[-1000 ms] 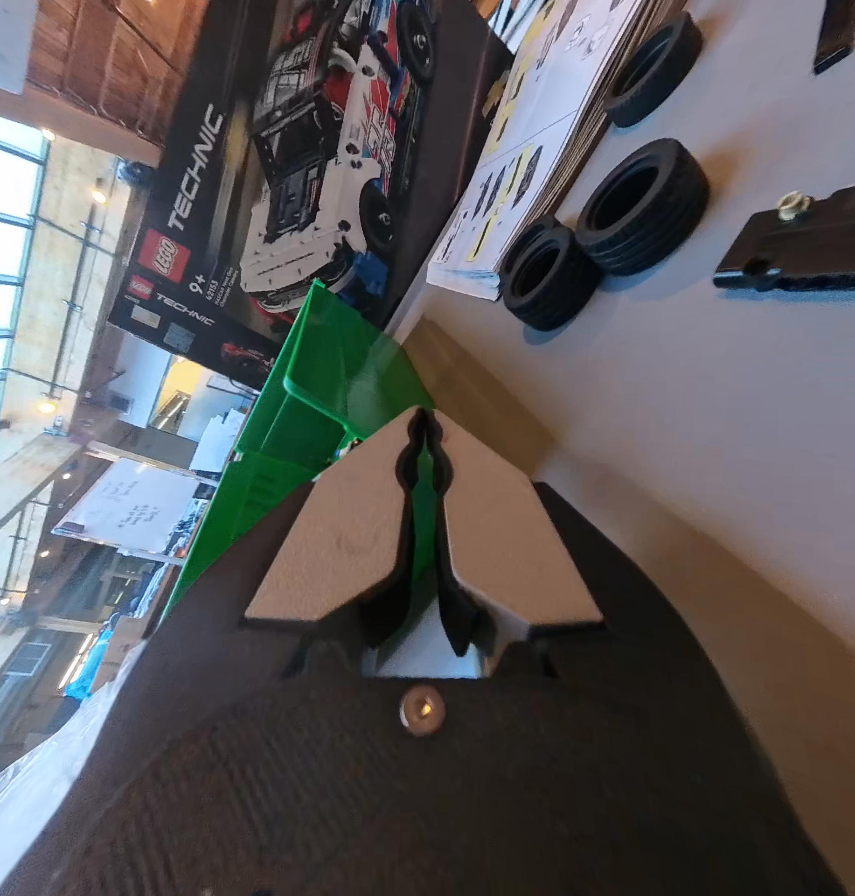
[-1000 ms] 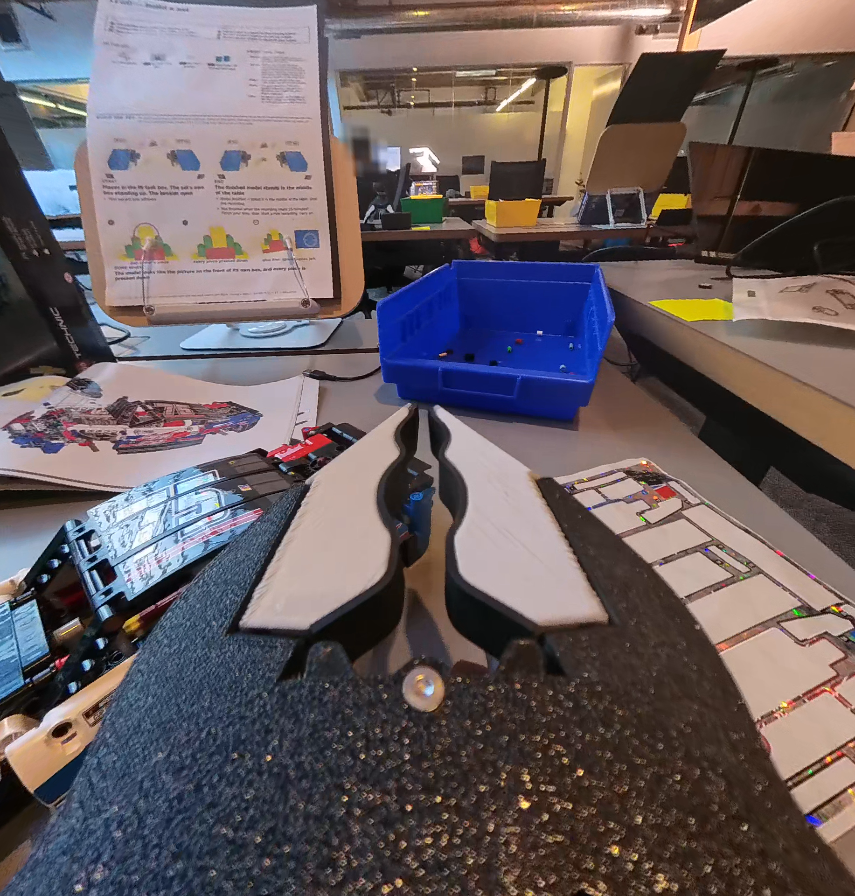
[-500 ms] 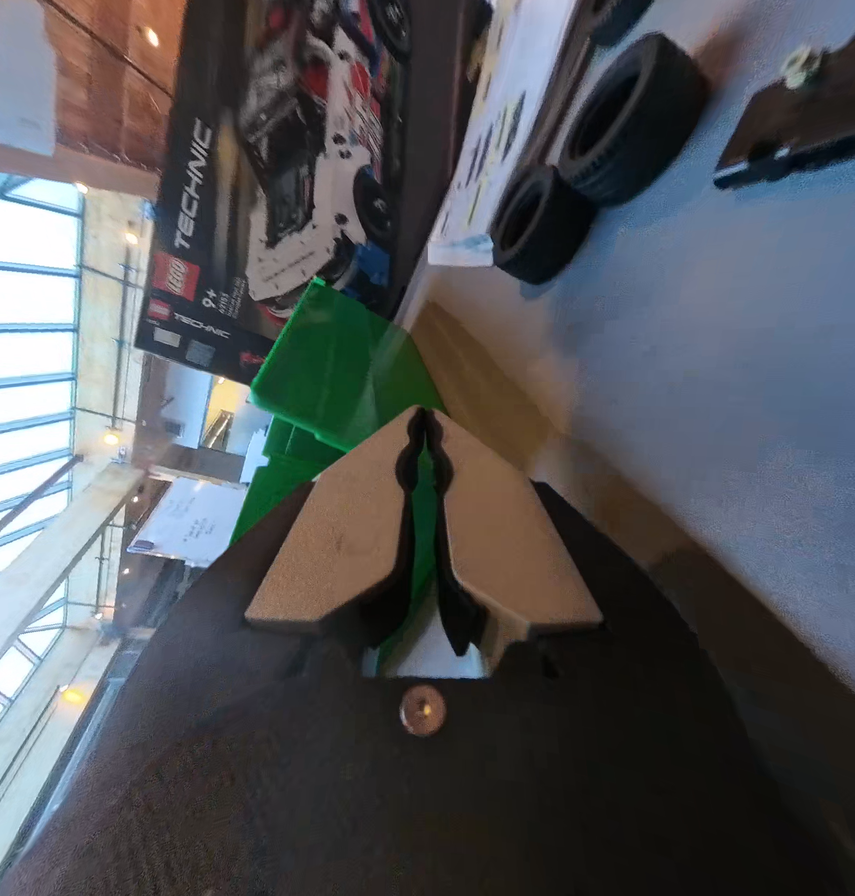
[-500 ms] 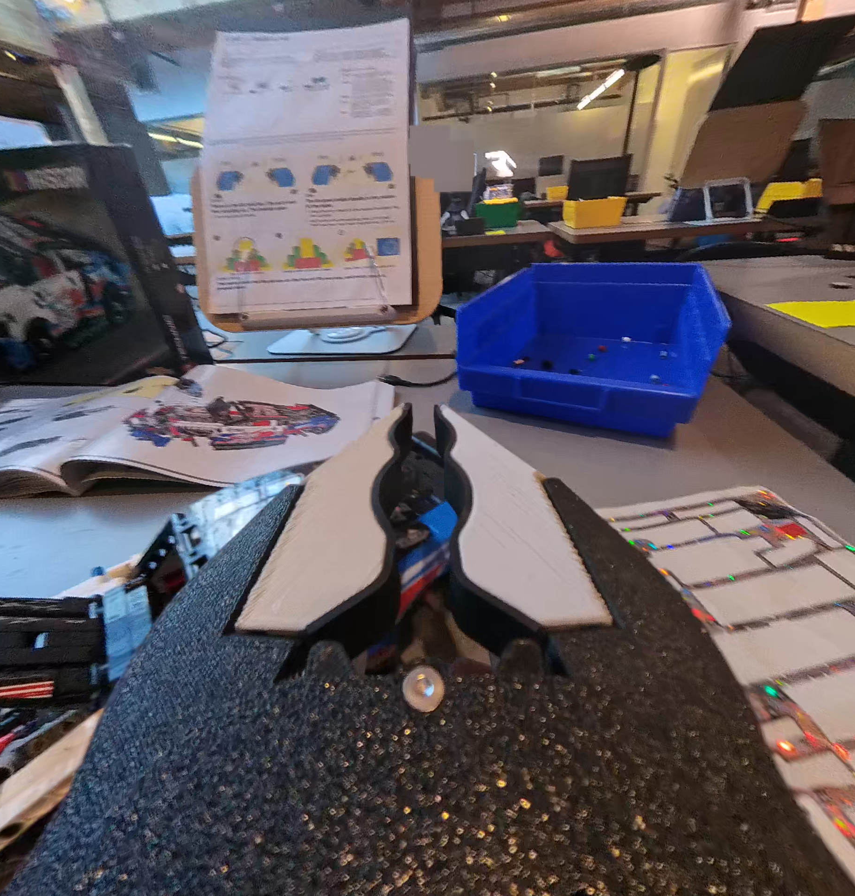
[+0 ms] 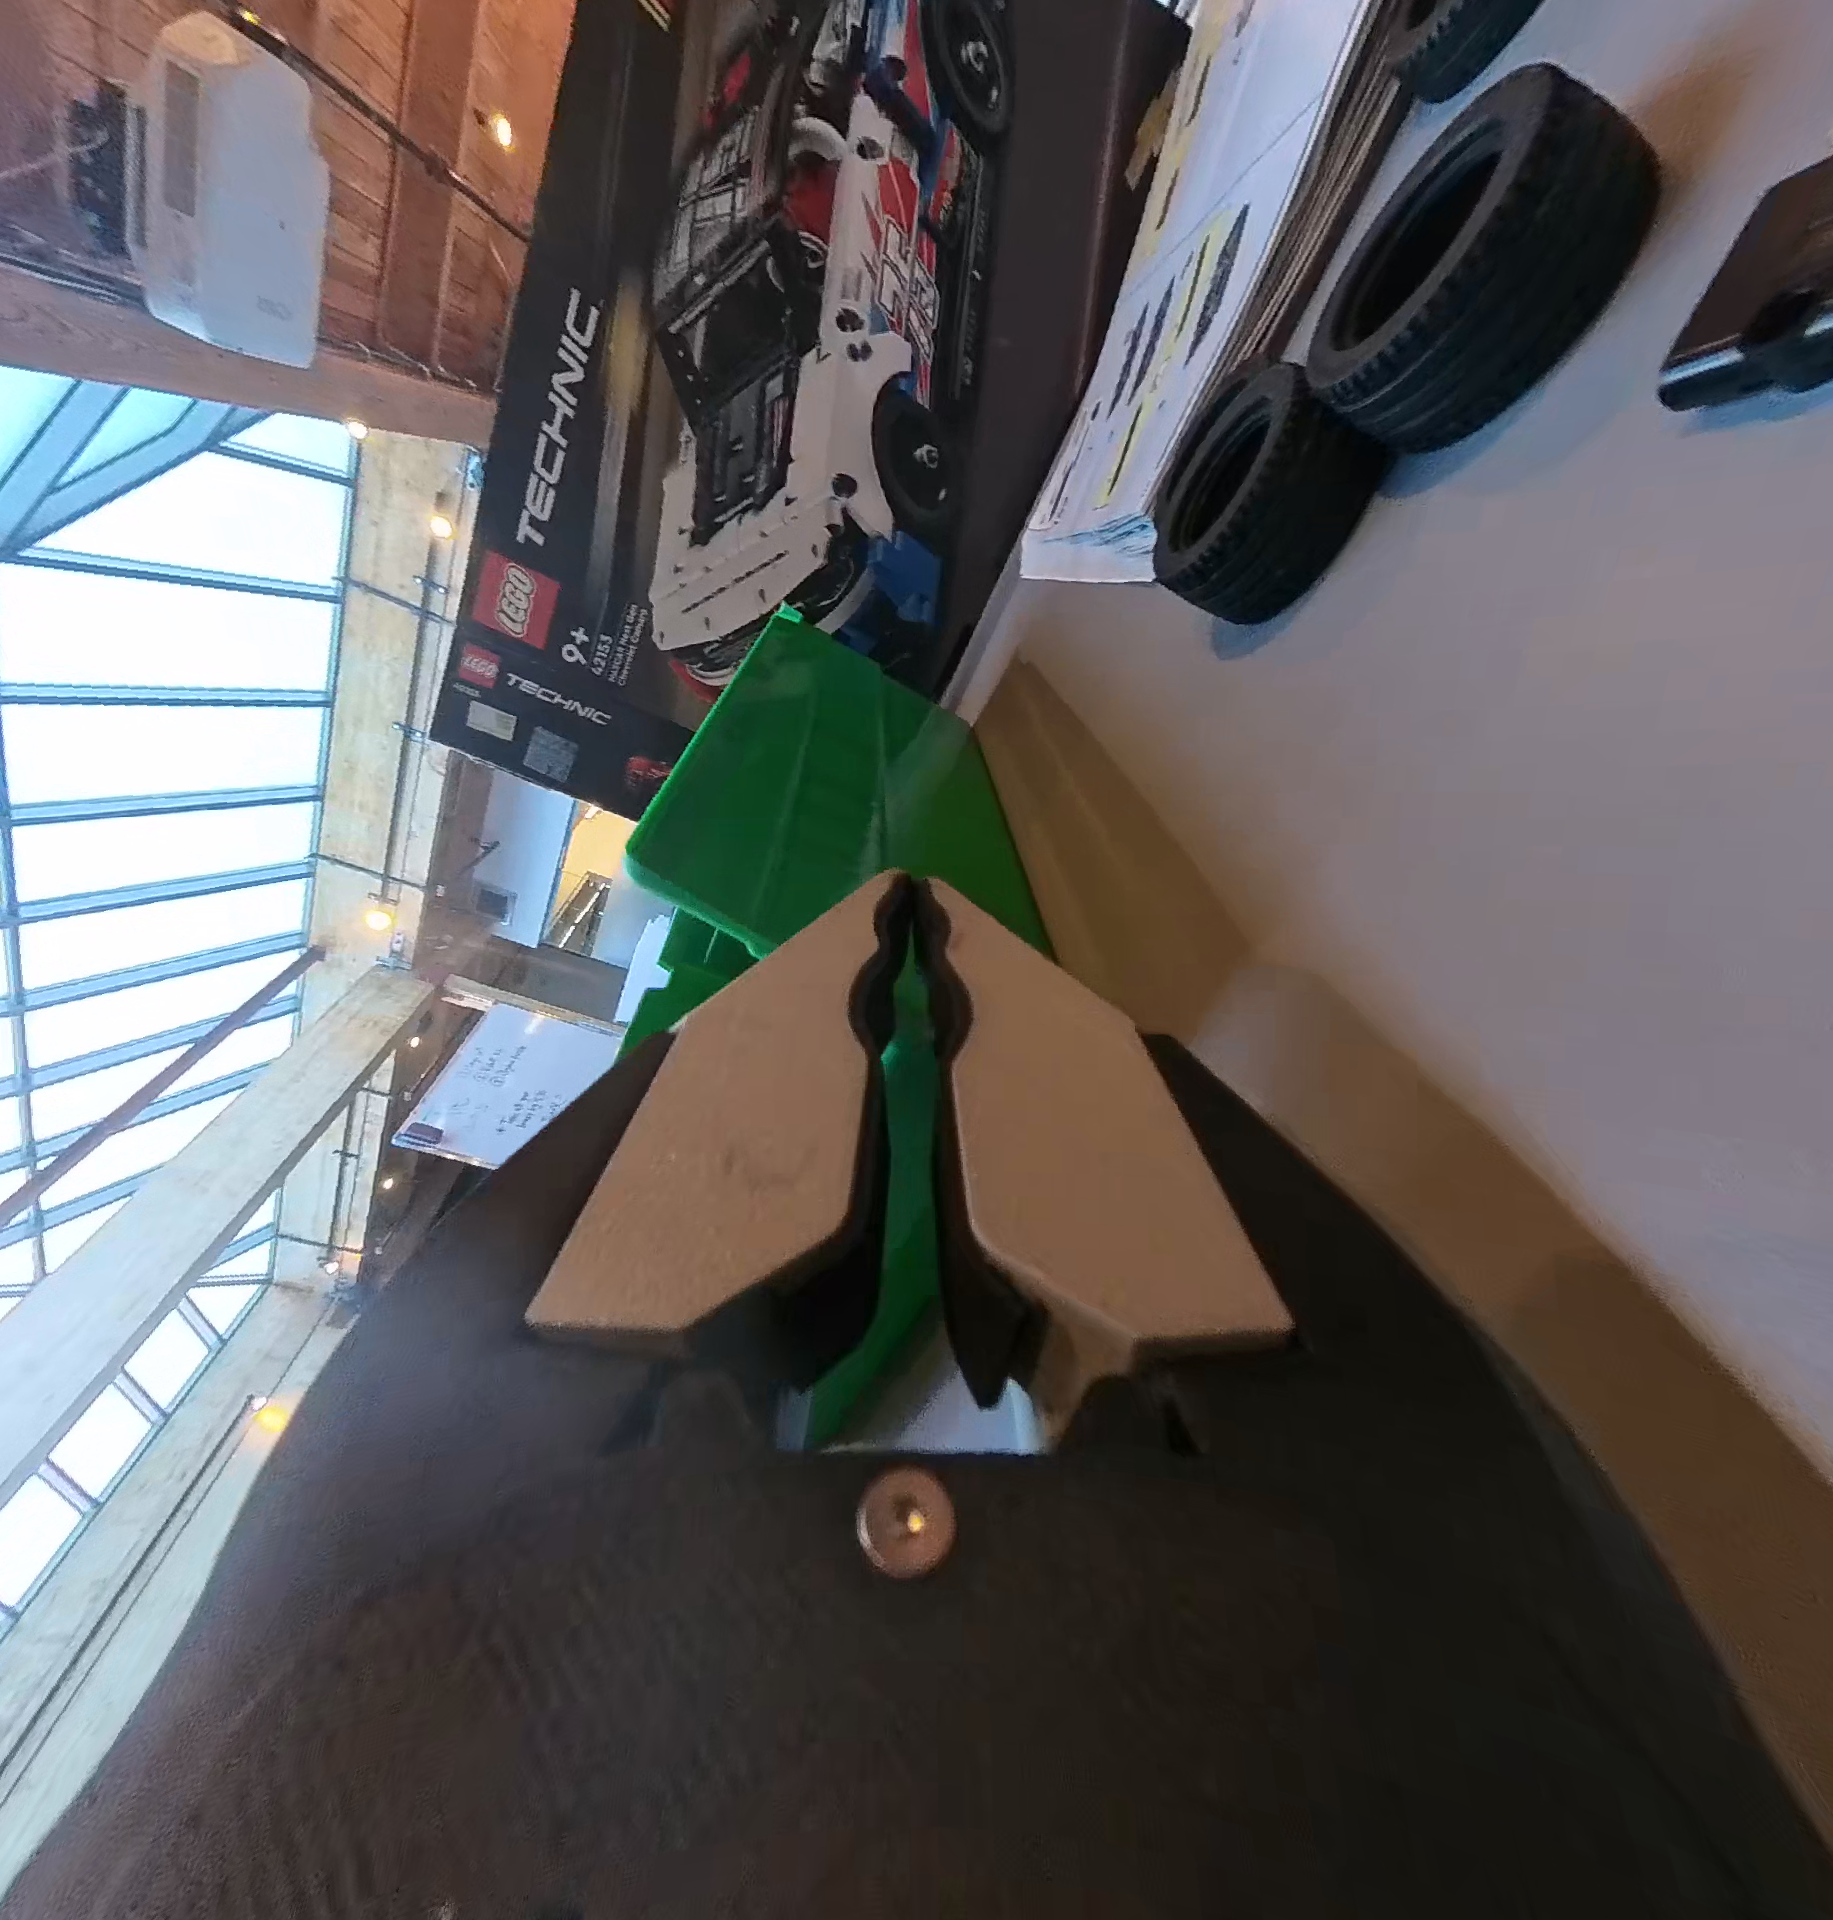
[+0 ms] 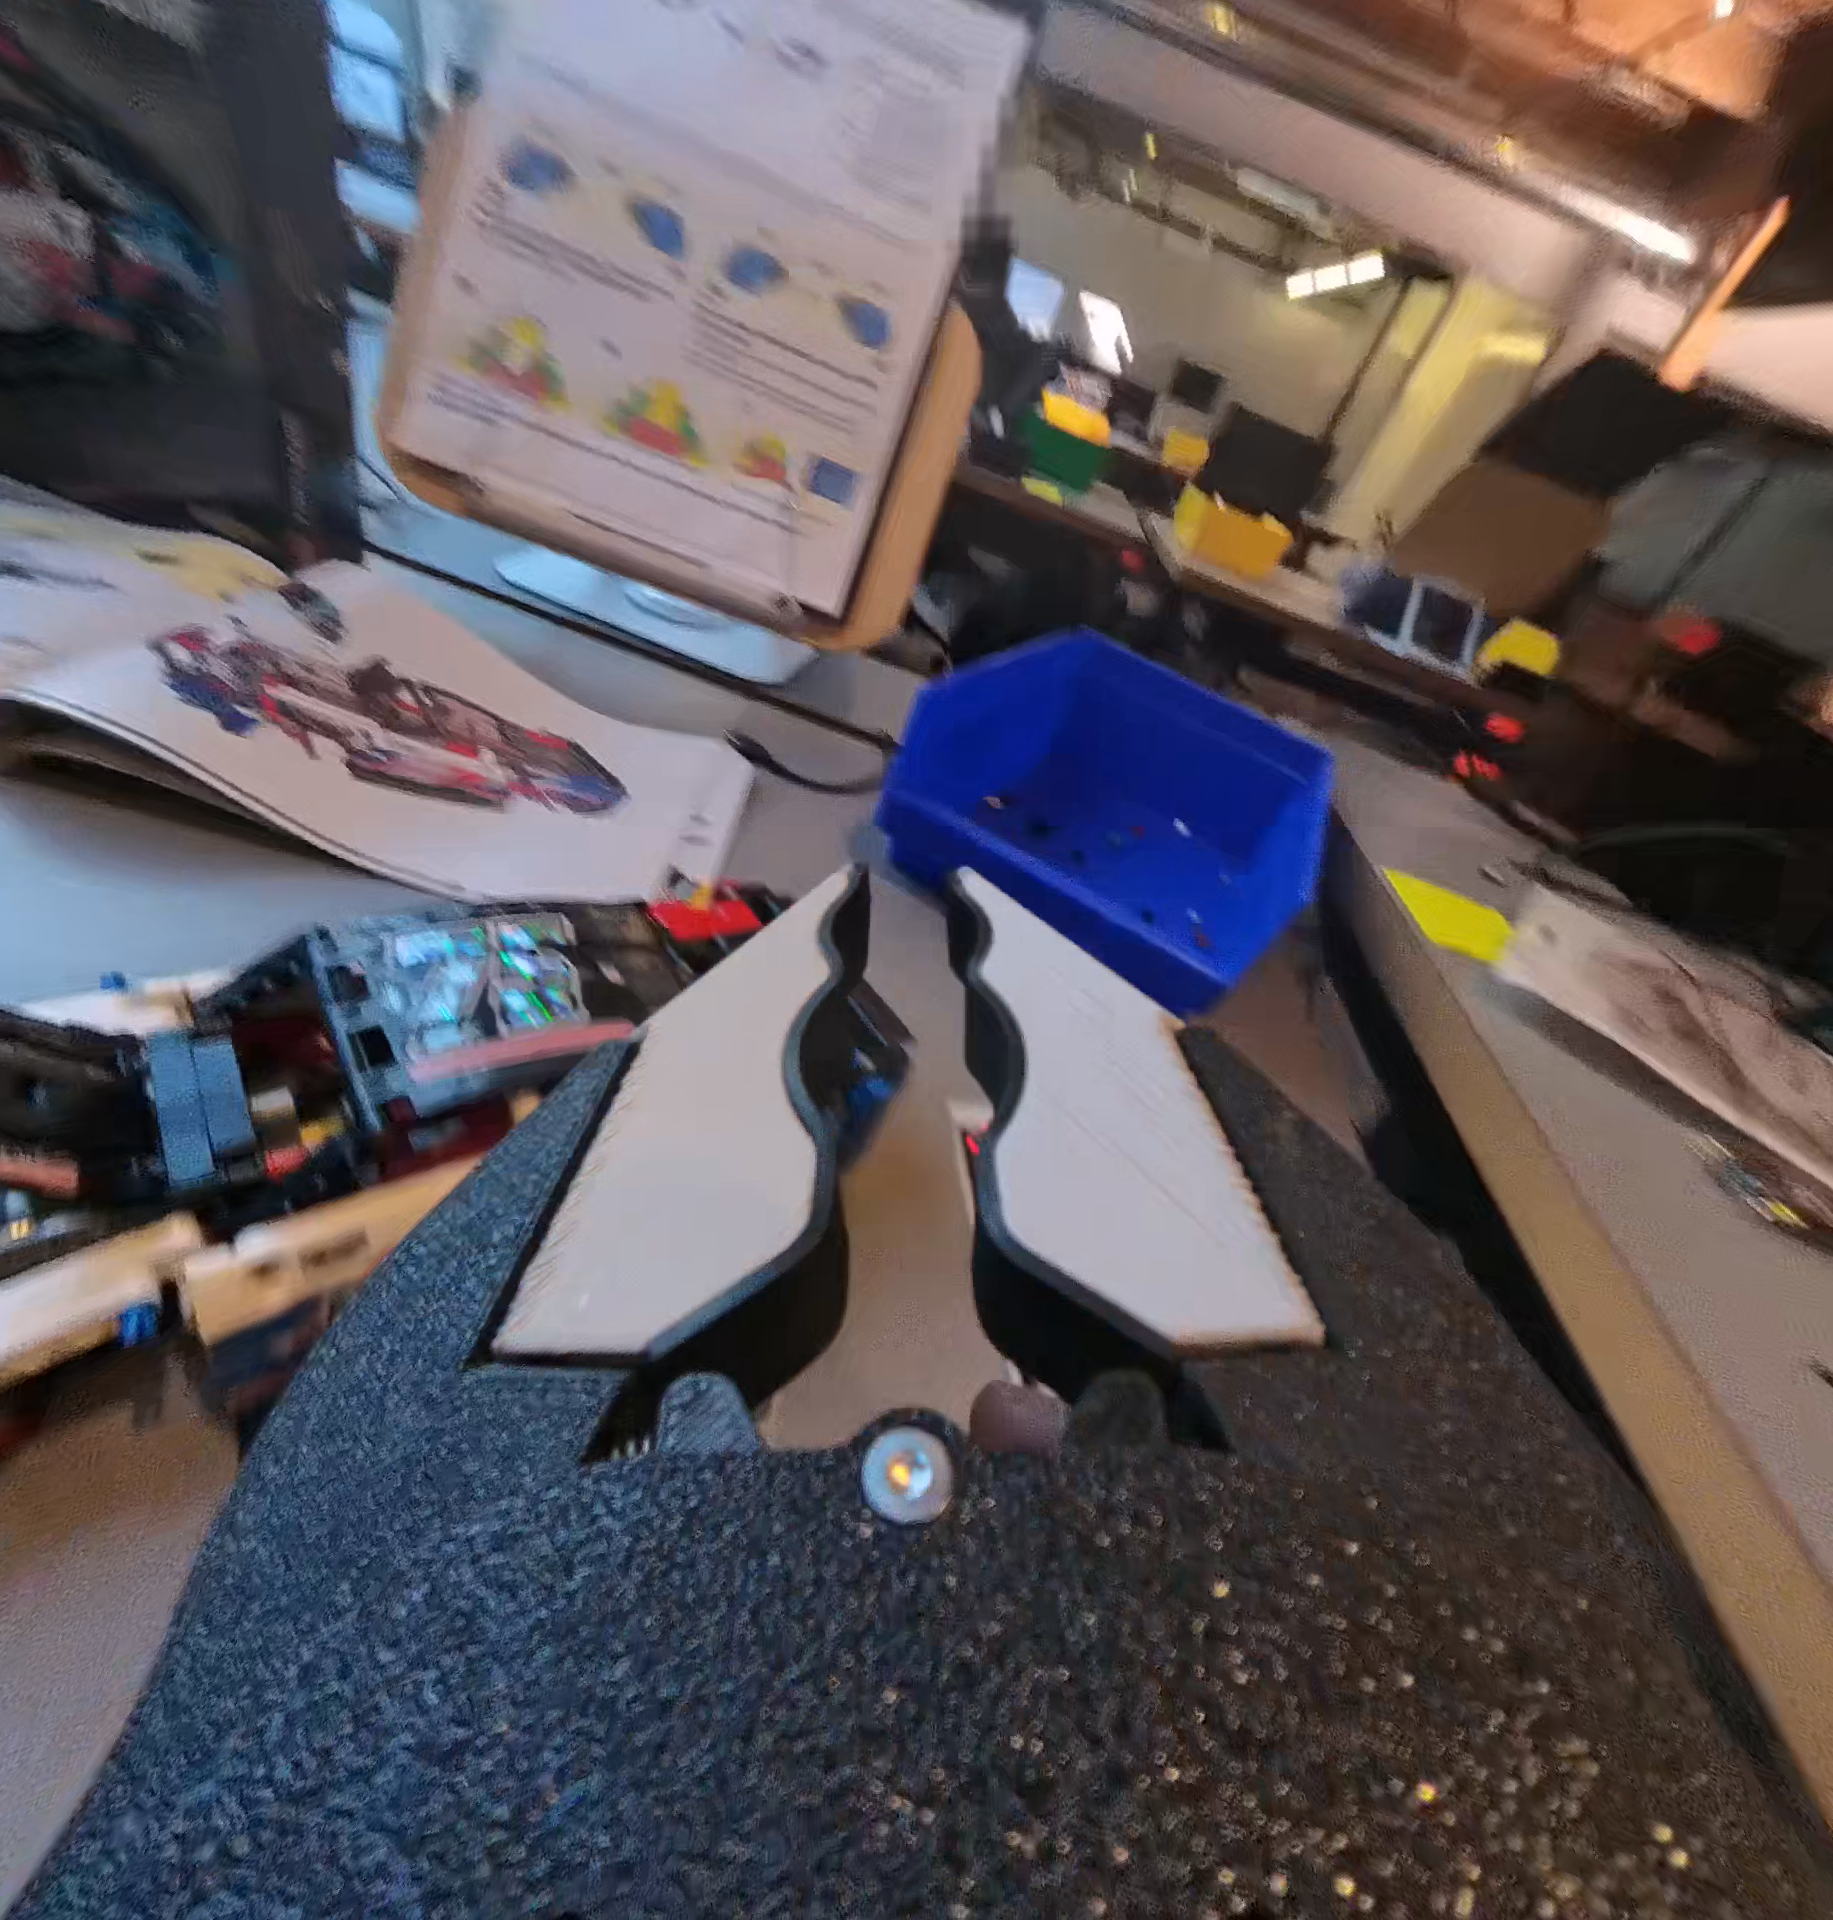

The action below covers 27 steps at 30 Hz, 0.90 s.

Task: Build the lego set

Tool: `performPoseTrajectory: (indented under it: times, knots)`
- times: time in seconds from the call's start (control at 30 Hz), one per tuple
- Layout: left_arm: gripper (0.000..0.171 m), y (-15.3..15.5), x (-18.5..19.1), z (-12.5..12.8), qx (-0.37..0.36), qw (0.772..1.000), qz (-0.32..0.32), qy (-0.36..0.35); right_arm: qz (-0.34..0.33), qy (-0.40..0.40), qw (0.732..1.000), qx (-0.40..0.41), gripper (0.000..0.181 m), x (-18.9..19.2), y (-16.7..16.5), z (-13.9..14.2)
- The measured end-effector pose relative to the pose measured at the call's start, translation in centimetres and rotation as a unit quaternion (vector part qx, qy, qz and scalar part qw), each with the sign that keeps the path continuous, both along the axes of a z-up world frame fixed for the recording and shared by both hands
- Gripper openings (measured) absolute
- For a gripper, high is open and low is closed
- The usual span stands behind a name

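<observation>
Over green bin (image 5: 818, 821), left tool (image 5: 912, 894) tips nearly touching, empty; right tool (image 6: 907, 883) slightly parted, empty.

Left gripper (image 5: 913, 902): matt pale finger plates over black edging, dark rough-grained body with one shiny metal screw; ahead of it a glossy green plastic bin (image 5: 808, 821), and beyond, to its right, matt ribbed black rubber tyres (image 5: 1483, 239) on a smooth matt pale table (image 5: 1618, 831), plus a glossy printed cardboard box (image 5: 787, 343). Right gripper (image 6: 909, 896): same pale plates, finely ridged, on a coarse speckled black body. Ahead of it sits a glossy blue plastic bin (image 6: 1109, 821); to its left, a paper booklet (image 6: 351, 717) and a plastic lego model (image 6: 372, 1049) with iridescent foil stickers.
</observation>
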<state>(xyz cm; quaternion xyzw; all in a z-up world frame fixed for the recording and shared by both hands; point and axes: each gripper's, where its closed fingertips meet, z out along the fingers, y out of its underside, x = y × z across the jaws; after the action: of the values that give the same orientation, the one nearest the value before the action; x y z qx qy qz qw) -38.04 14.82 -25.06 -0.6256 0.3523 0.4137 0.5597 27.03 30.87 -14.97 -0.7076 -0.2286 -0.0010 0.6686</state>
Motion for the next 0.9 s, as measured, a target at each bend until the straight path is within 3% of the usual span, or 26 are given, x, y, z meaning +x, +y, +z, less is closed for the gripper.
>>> performPoseTrajectory:
  times: [0.07, 0.2, 0.27, 0.33, 0.4, 0.47, 0.5, 0.53, 0.6, 0.7, 0.77, 0.83, 0.9]
  knots:
    - [0.000, 0.0, 0.0, 0.0, 0.000, 1.000, 0.001, 0.002, -0.032, 0.017, 0.997, -0.063, 0.013, 3.9, -1.9, -0.8]
    - [0.000, -0.7, 0.7, 0.7, -0.001, 1.000, 0.012, -0.014, -0.064, 0.046, 0.976, -0.204, 0.012, 10.1, -5.3, -6.0]
    - [0.000, -2.5, 2.7, 3.5, 0.018, 0.998, 0.012, -0.057, -0.073, 0.034, 0.970, -0.228, 0.013, 12.5, -6.1, -7.6]
    - [0.000, -4.4, 6.7, 5.5, -0.005, 0.987, -0.021, -0.157, -0.072, 0.041, 0.967, -0.241, 0.013, 13.9, -6.3, -8.4]
    - [0.000, -6.1, 13.5, 5.9, -0.091, 0.942, -0.094, -0.310, -0.057, 0.060, 0.965, -0.247, 0.013, 14.4, -6.0, -9.0]
    - [0.000, -8.6, 22.8, 6.3, -0.182, 0.862, -0.220, -0.419, -0.044, 0.066, 0.964, -0.256, 0.014, 14.6, -5.3, -10.0]
    - [0.041, -10.0, 27.5, 6.6, -0.216, 0.822, -0.291, -0.440, -0.039, 0.066, 0.963, -0.259, 0.015, 14.7, -4.8, -10.6]
    - [0.073, -11.0, 31.9, 6.7, -0.234, 0.790, -0.345, -0.450, -0.034, 0.065, 0.962, -0.264, 0.015, 14.8, -4.4, -11.2]
    - [0.060, -12.0, 40.1, 5.9, -0.282, 0.739, -0.418, -0.446, -0.020, 0.065, 0.958, -0.279, 0.016, 15.1, -3.5, -12.6]
    - [0.071, -12.7, 50.5, 3.1, -0.376, 0.690, -0.476, -0.395, 0.017, 0.060, 0.949, -0.310, 0.021, 14.7, -2.3, -14.3]
    - [0.071, -12.6, 55.1, 1.1, -0.435, 0.653, -0.496, -0.371, 0.037, 0.046, 0.931, -0.359, 0.019, 14.4, -1.9, -15.9]
    - [0.071, -11.1, 58.0, -0.5, -0.475, 0.634, -0.493, -0.359, 0.051, 0.037, 0.924, -0.377, 0.013, 14.2, -1.6, -16.4]
    - [0.073, -10.0, 59.8, -0.6, -0.504, 0.599, -0.497, -0.373, 0.070, 0.038, 0.913, -0.401, 0.010, 13.6, -2.4, -16.5]
